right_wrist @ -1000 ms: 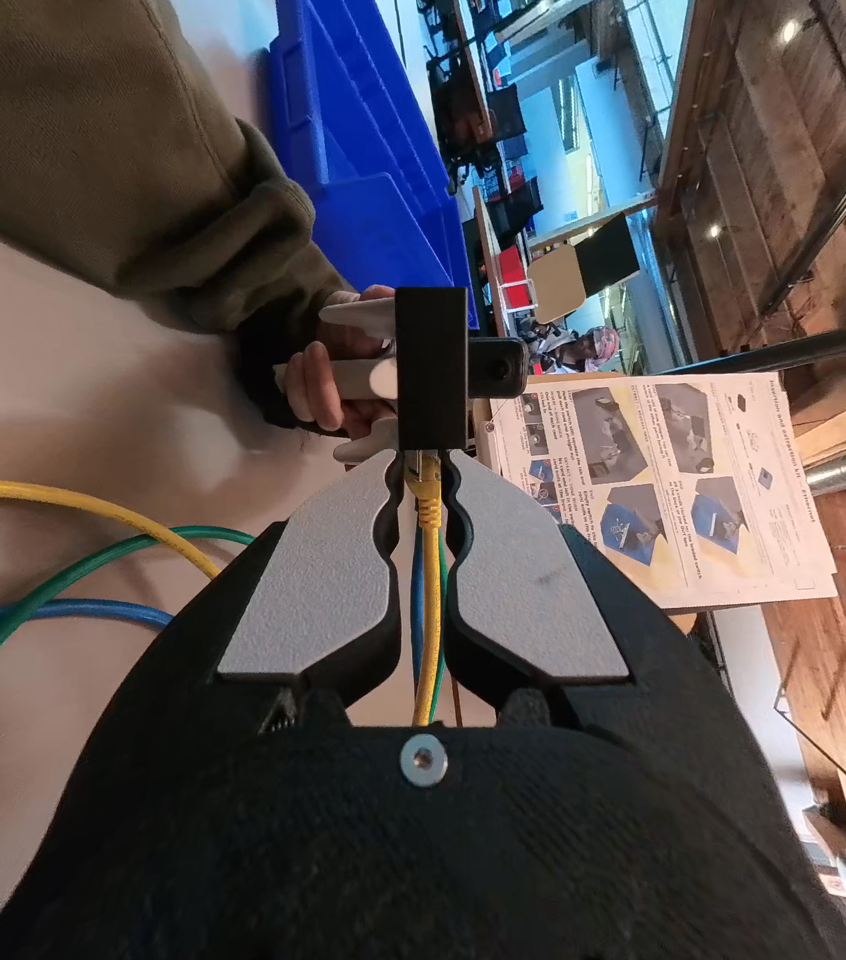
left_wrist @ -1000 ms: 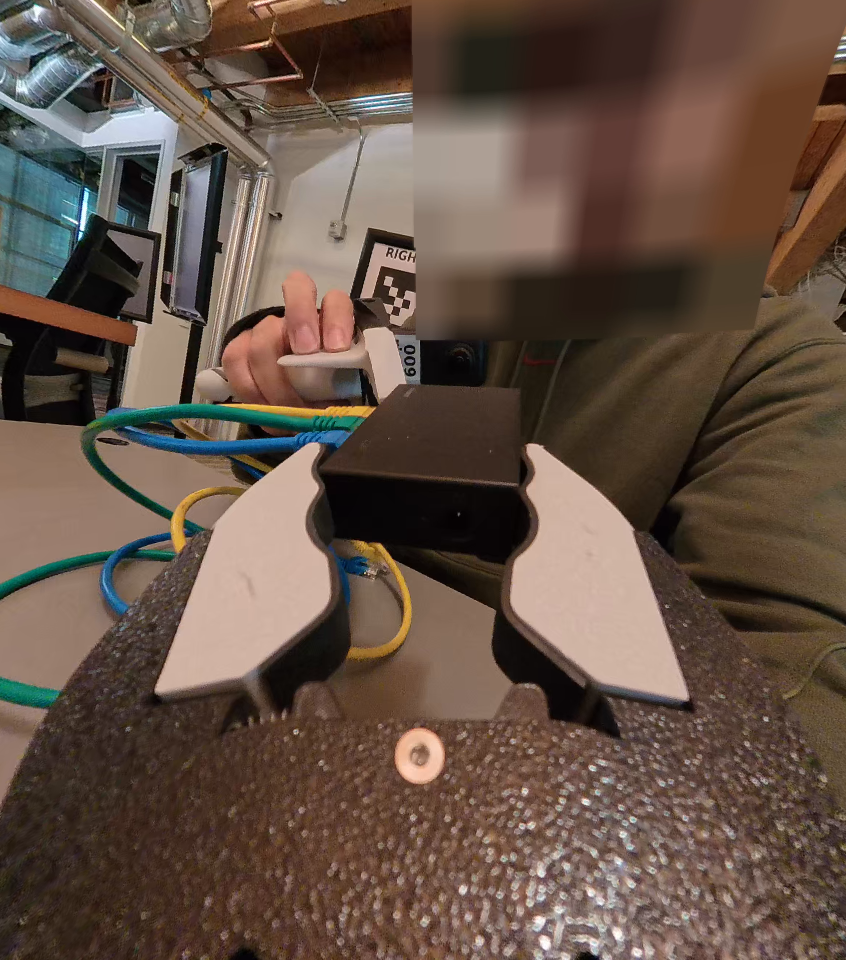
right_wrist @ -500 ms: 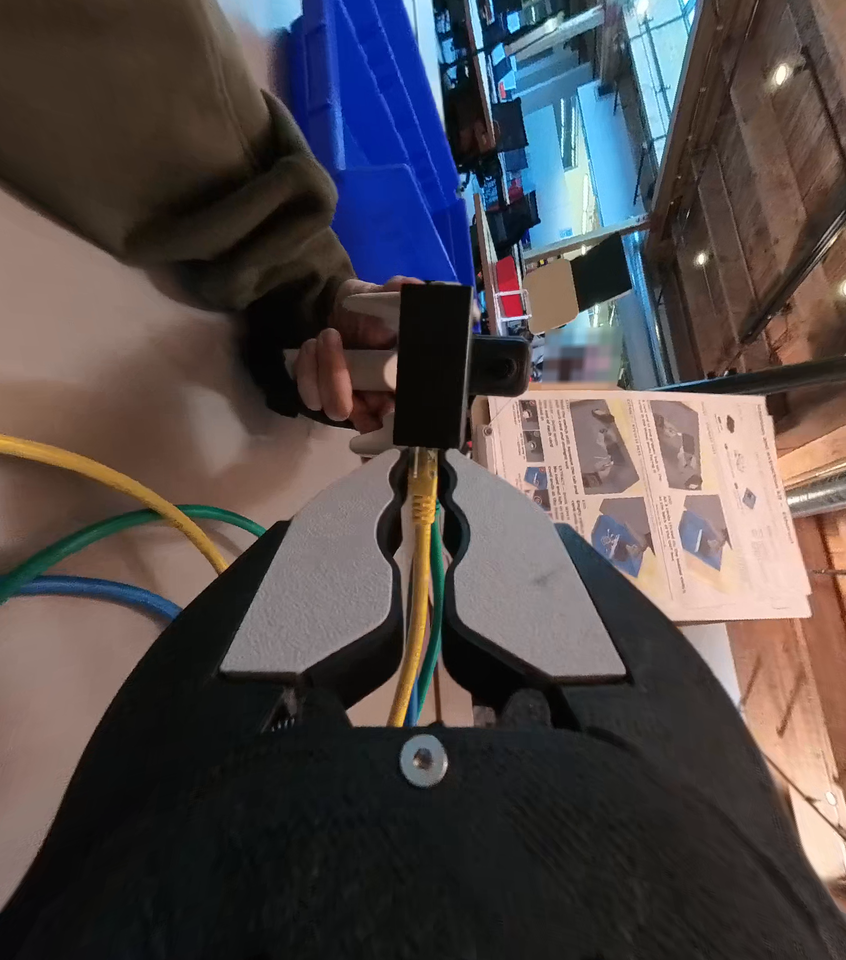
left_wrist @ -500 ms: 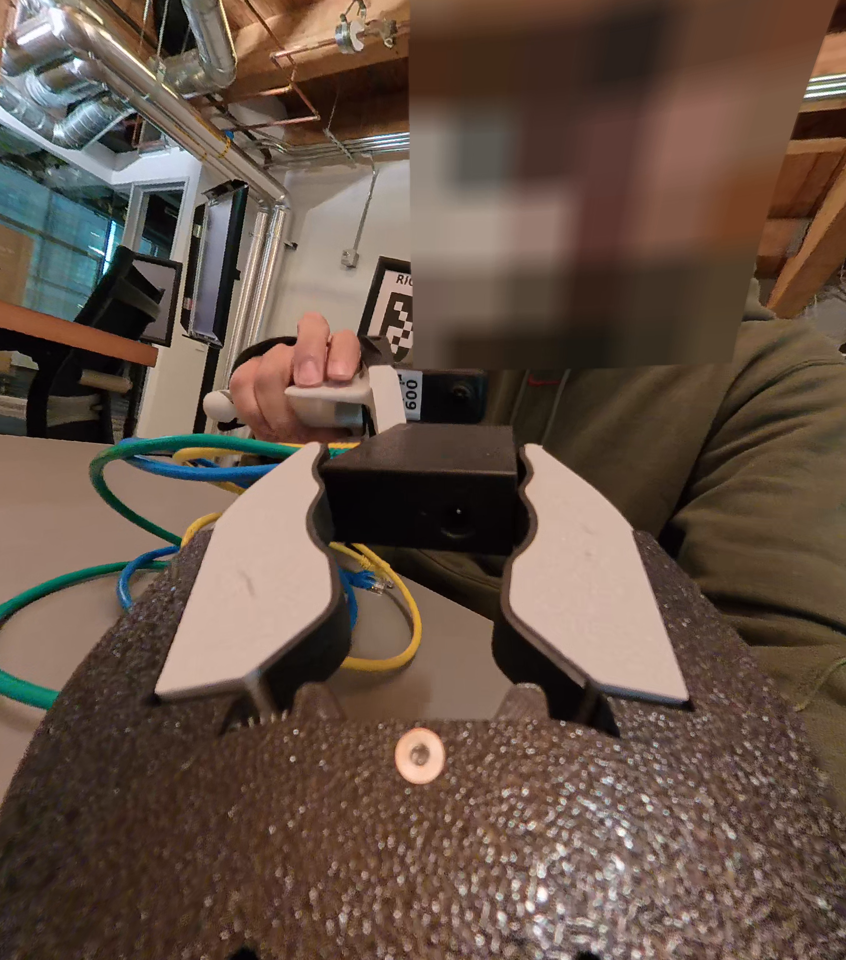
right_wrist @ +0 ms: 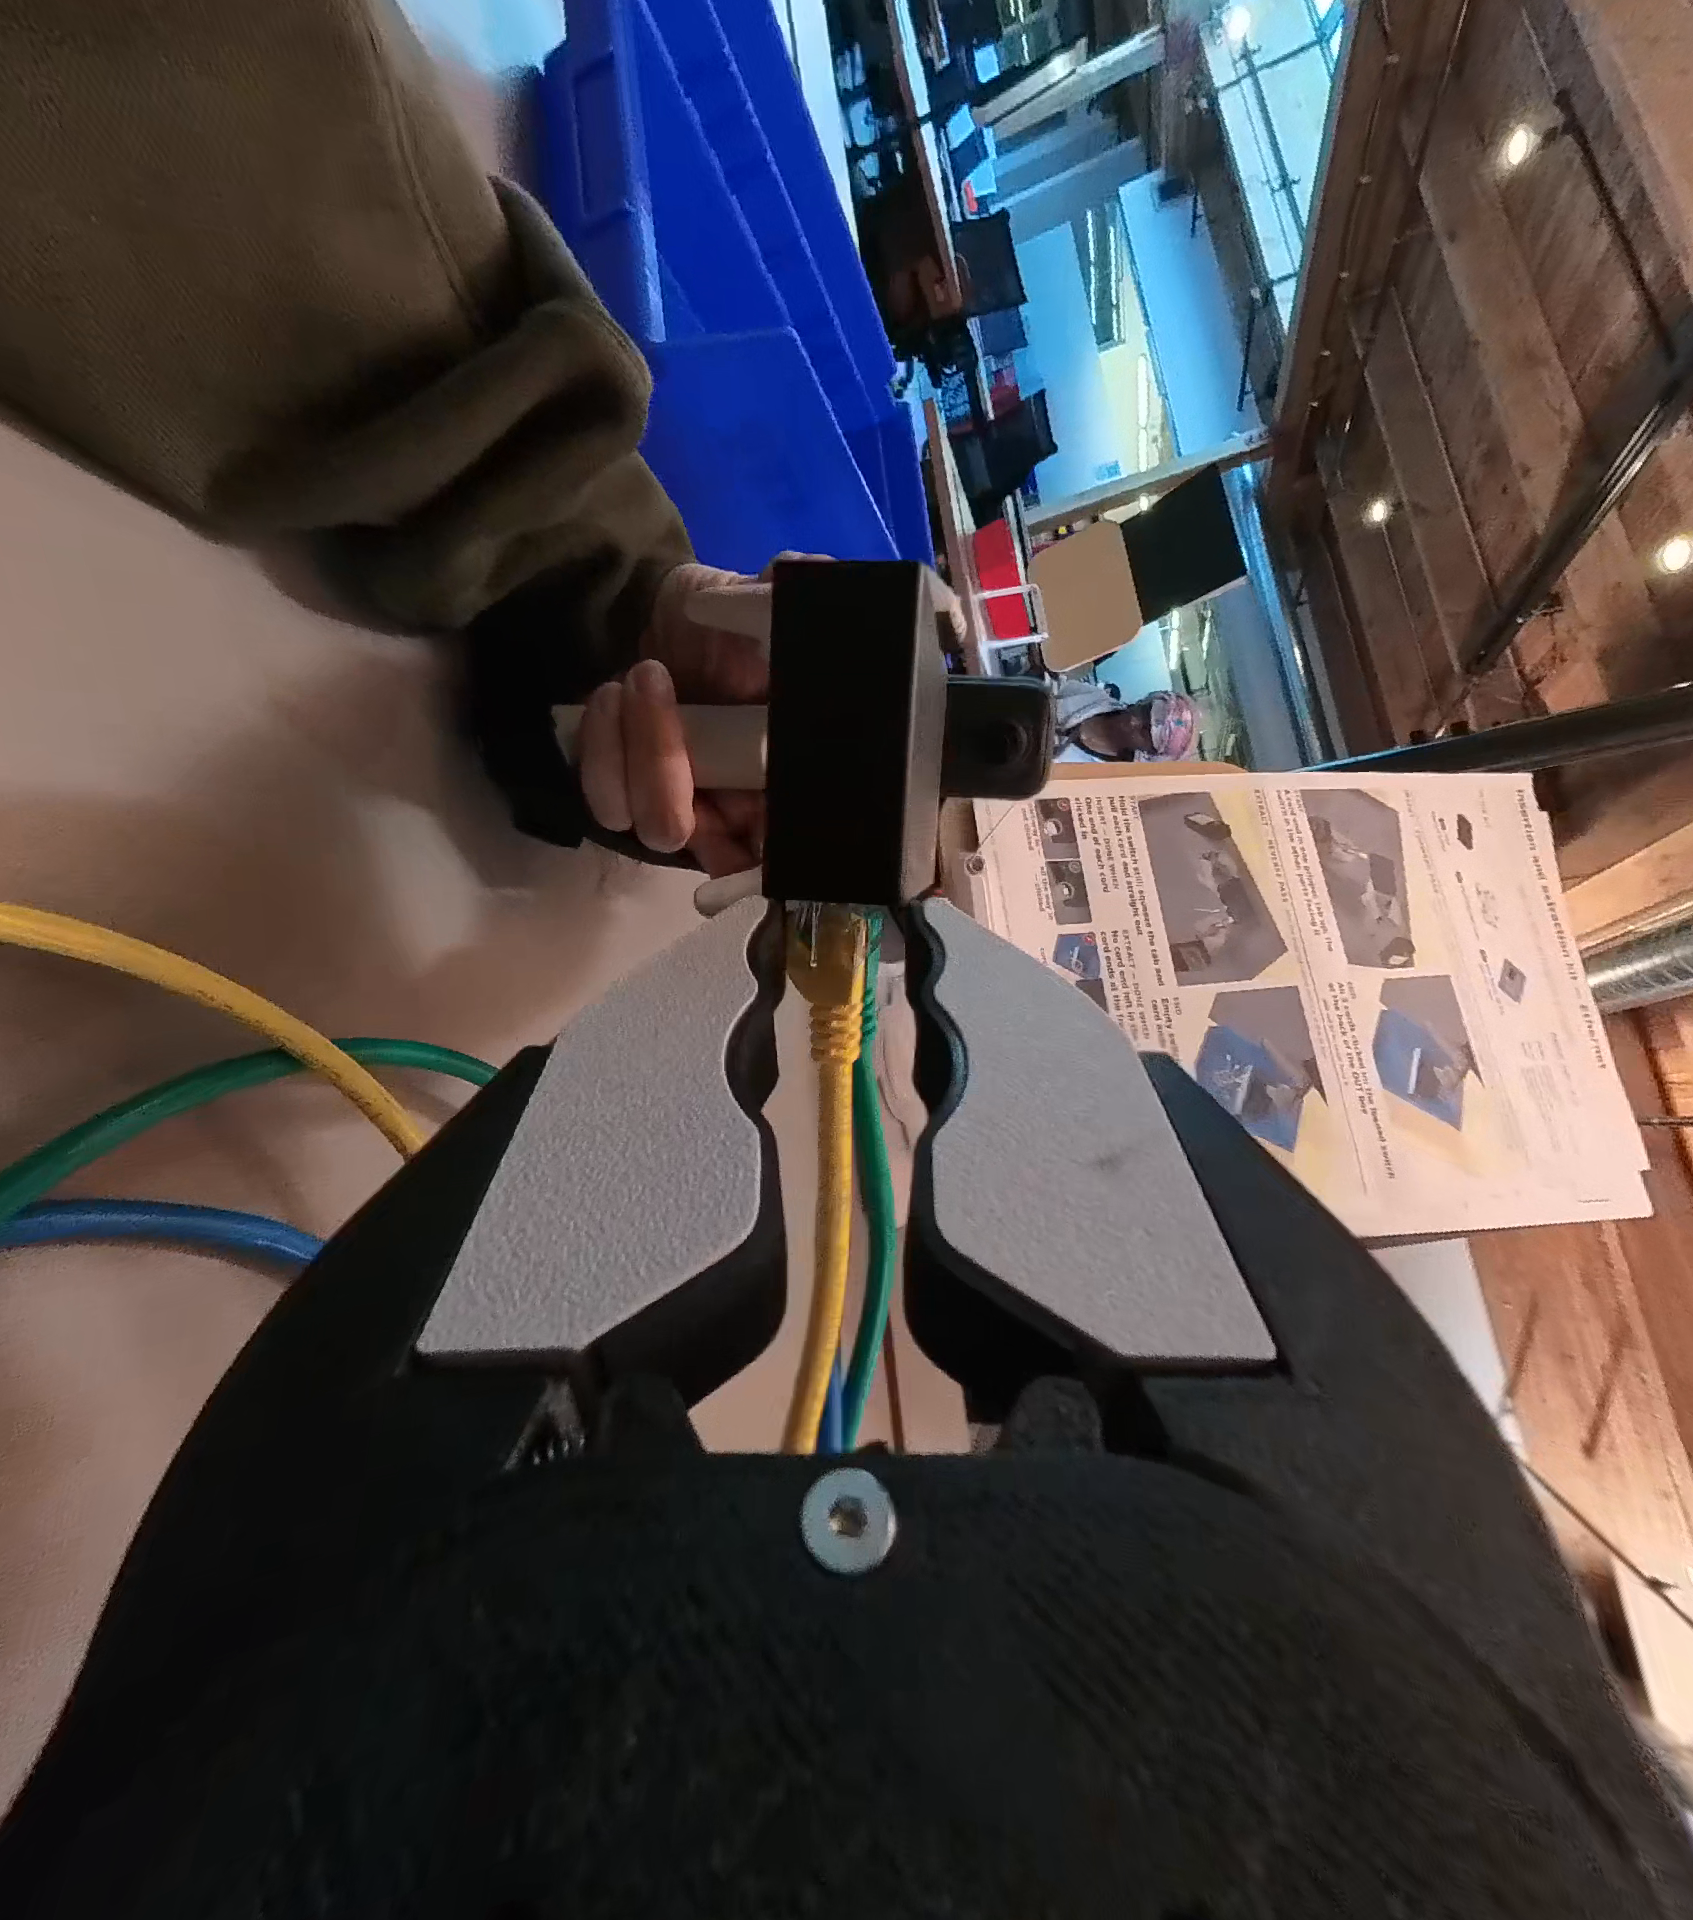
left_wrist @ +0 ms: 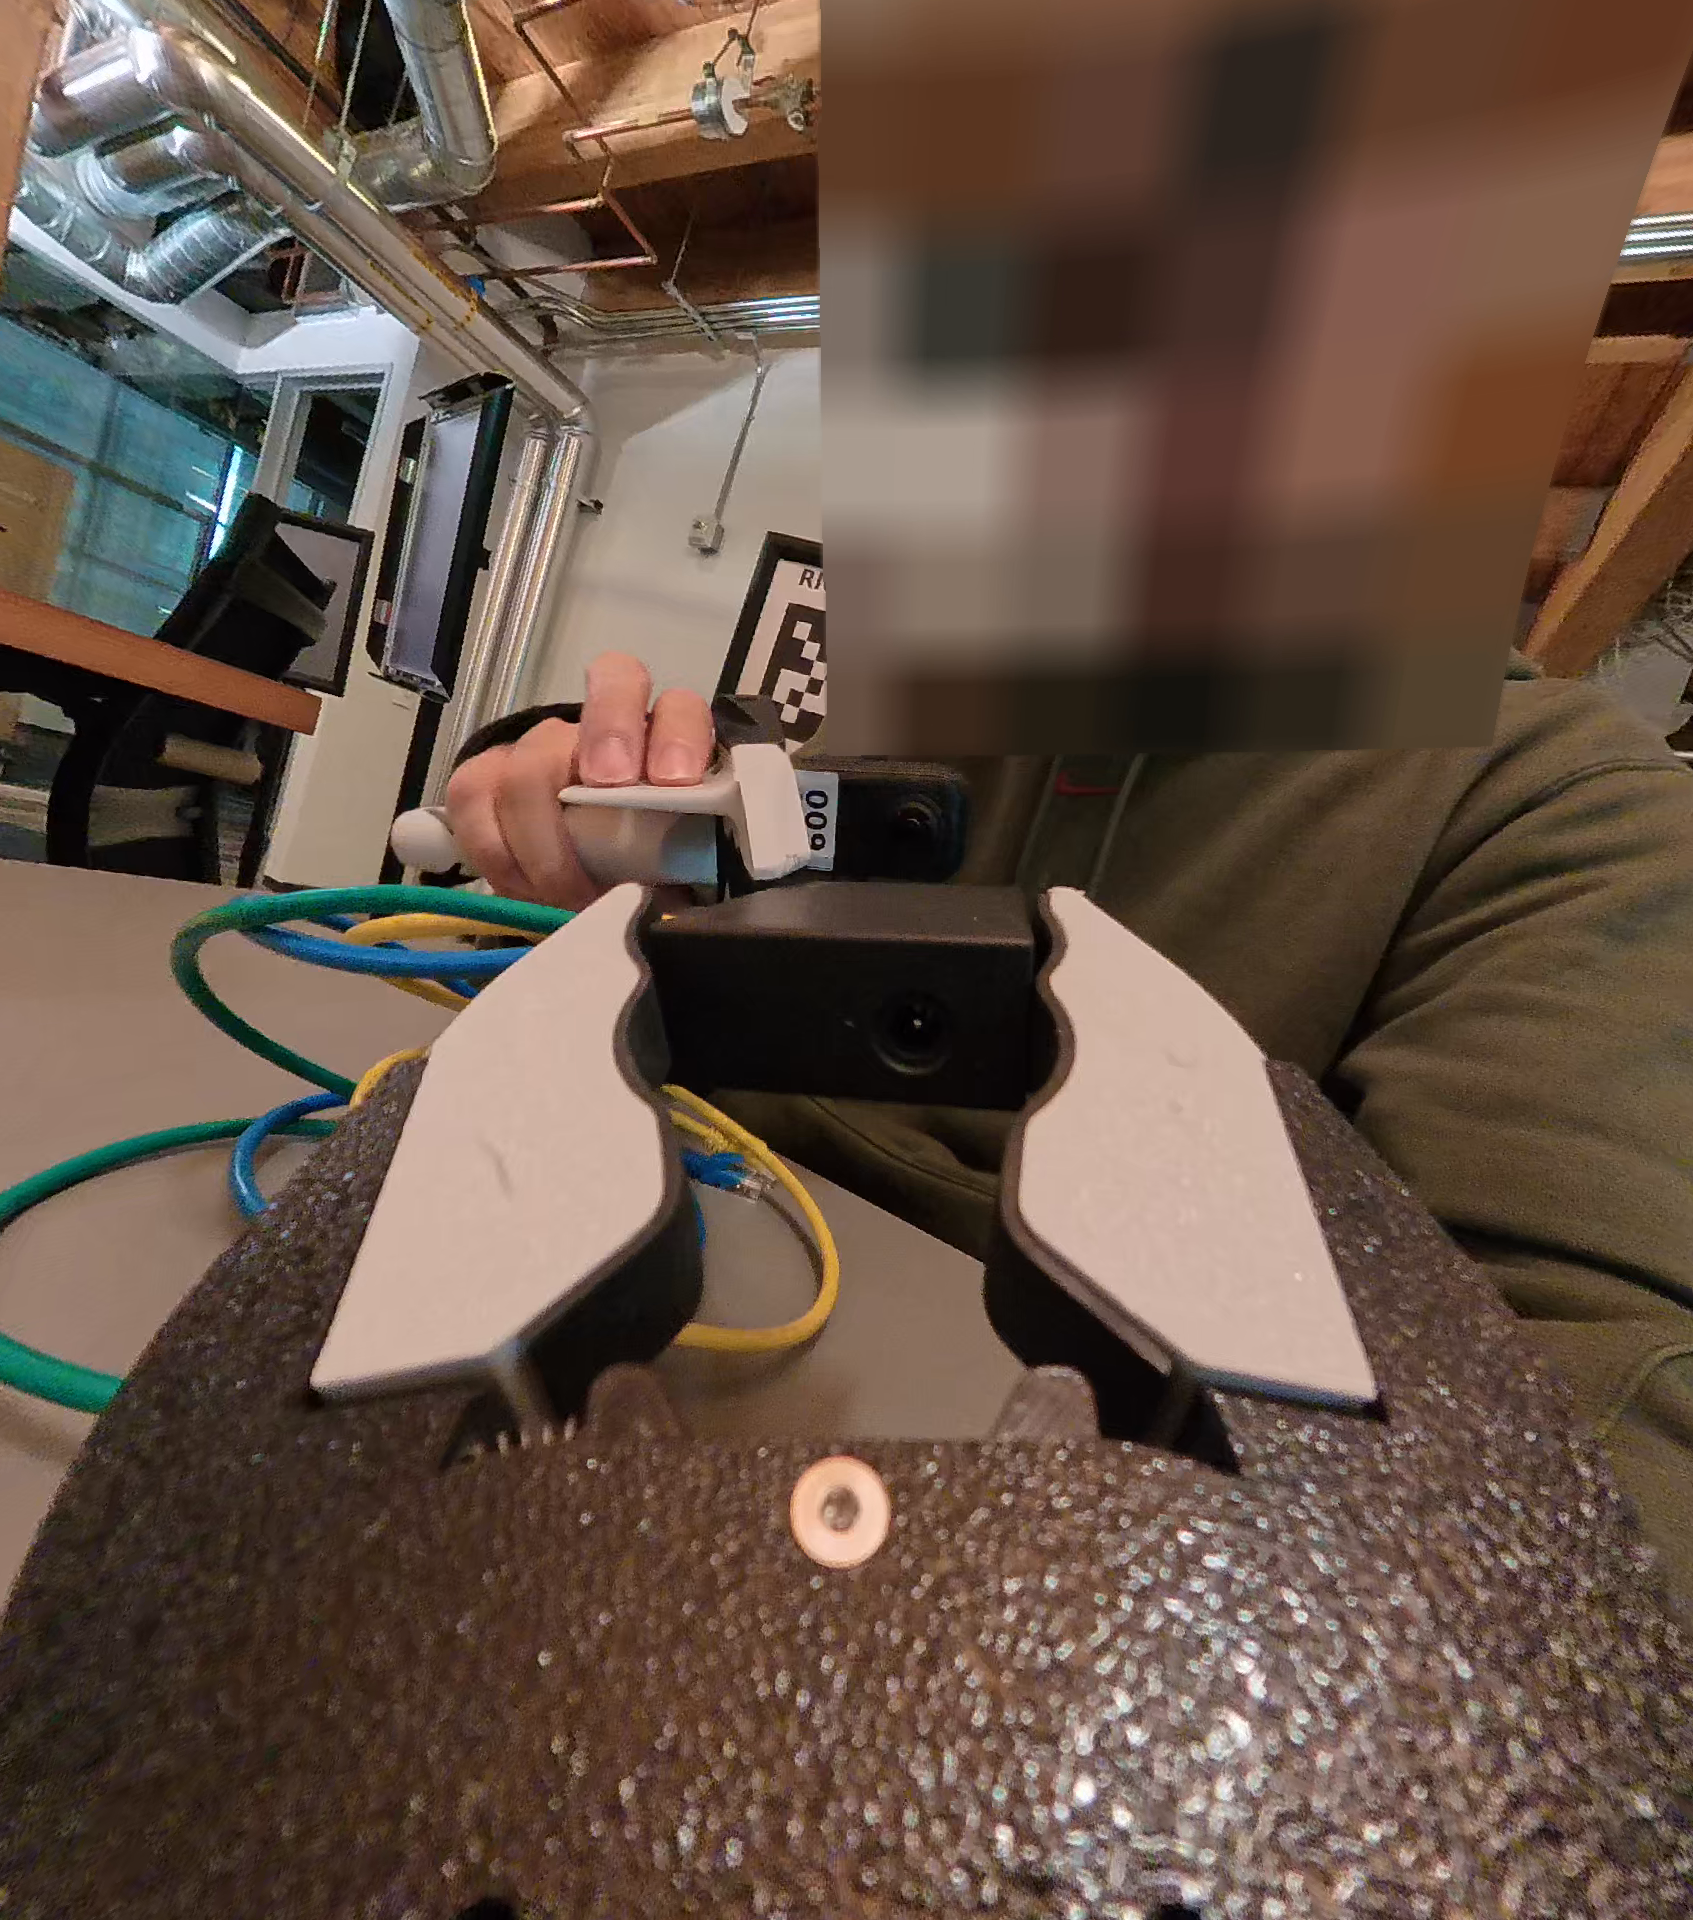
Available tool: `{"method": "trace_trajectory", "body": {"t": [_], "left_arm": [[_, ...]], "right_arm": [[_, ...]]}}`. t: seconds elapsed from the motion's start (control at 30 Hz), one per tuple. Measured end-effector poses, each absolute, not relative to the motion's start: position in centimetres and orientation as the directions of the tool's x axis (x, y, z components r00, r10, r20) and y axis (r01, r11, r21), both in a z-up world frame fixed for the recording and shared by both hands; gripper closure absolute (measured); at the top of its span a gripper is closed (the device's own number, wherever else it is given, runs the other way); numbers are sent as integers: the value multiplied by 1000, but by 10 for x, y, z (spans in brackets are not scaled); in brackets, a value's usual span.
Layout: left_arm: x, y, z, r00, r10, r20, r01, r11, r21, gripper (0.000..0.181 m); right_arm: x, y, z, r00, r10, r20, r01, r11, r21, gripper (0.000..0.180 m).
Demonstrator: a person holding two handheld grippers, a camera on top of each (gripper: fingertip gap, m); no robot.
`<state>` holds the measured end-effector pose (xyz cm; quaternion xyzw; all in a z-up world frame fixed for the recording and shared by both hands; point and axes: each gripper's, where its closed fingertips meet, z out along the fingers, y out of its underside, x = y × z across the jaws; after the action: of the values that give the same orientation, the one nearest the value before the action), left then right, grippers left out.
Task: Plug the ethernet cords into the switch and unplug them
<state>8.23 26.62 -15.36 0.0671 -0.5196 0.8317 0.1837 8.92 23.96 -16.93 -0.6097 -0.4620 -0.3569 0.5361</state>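
Black switch (left_wrist: 842,1008) clamped between left gripper (left_wrist: 842,997) jaws, lifted off the table. Right gripper (right_wrist: 837,935) jaws slightly apart around the yellow cord's plug (right_wrist: 829,961), seated at the switch's 6 o'clock edge. Green cord (right_wrist: 873,1143) apparently plugged too; blue plug (left_wrist: 722,1172) loose, probably still to insert.

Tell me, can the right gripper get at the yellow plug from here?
Probably yes: the yellow plug already sits between the right gripper and its open fingers, at the switch, with only the green cord alongside it.
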Motion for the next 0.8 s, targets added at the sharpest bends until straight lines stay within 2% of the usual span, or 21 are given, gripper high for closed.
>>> {"method": "trace_trajectory", "body": {"t": [0.1,0.27,0.53,0.63,0.77,0.8], "left_arm": [[80,267,-152,-926,241,289,-366,-400,-840,114],[83,268,-151,-923,233,304,-378,-416,-827,114],[90,273,-146,-914,239,328,-405,-462,-789,115],[86,272,-140,-928,245,281,-368,-480,-797,114],[91,275,-142,-920,240,310,-390,-485,-782,115],[90,274,-142,-920,244,305,-388,-485,-784,115]], "right_arm": [[86,240,-172,352,225,909,931,11,-364,165],[92,241,-170,379,255,889,919,5,-393,166],[102,249,-165,278,179,944,960,-18,-279,166],[98,247,-157,281,142,949,959,6,-284,166],[103,249,-156,277,135,952,961,-13,-277,160],[101,248,-158,289,156,944,956,-7,-292,165]]}}
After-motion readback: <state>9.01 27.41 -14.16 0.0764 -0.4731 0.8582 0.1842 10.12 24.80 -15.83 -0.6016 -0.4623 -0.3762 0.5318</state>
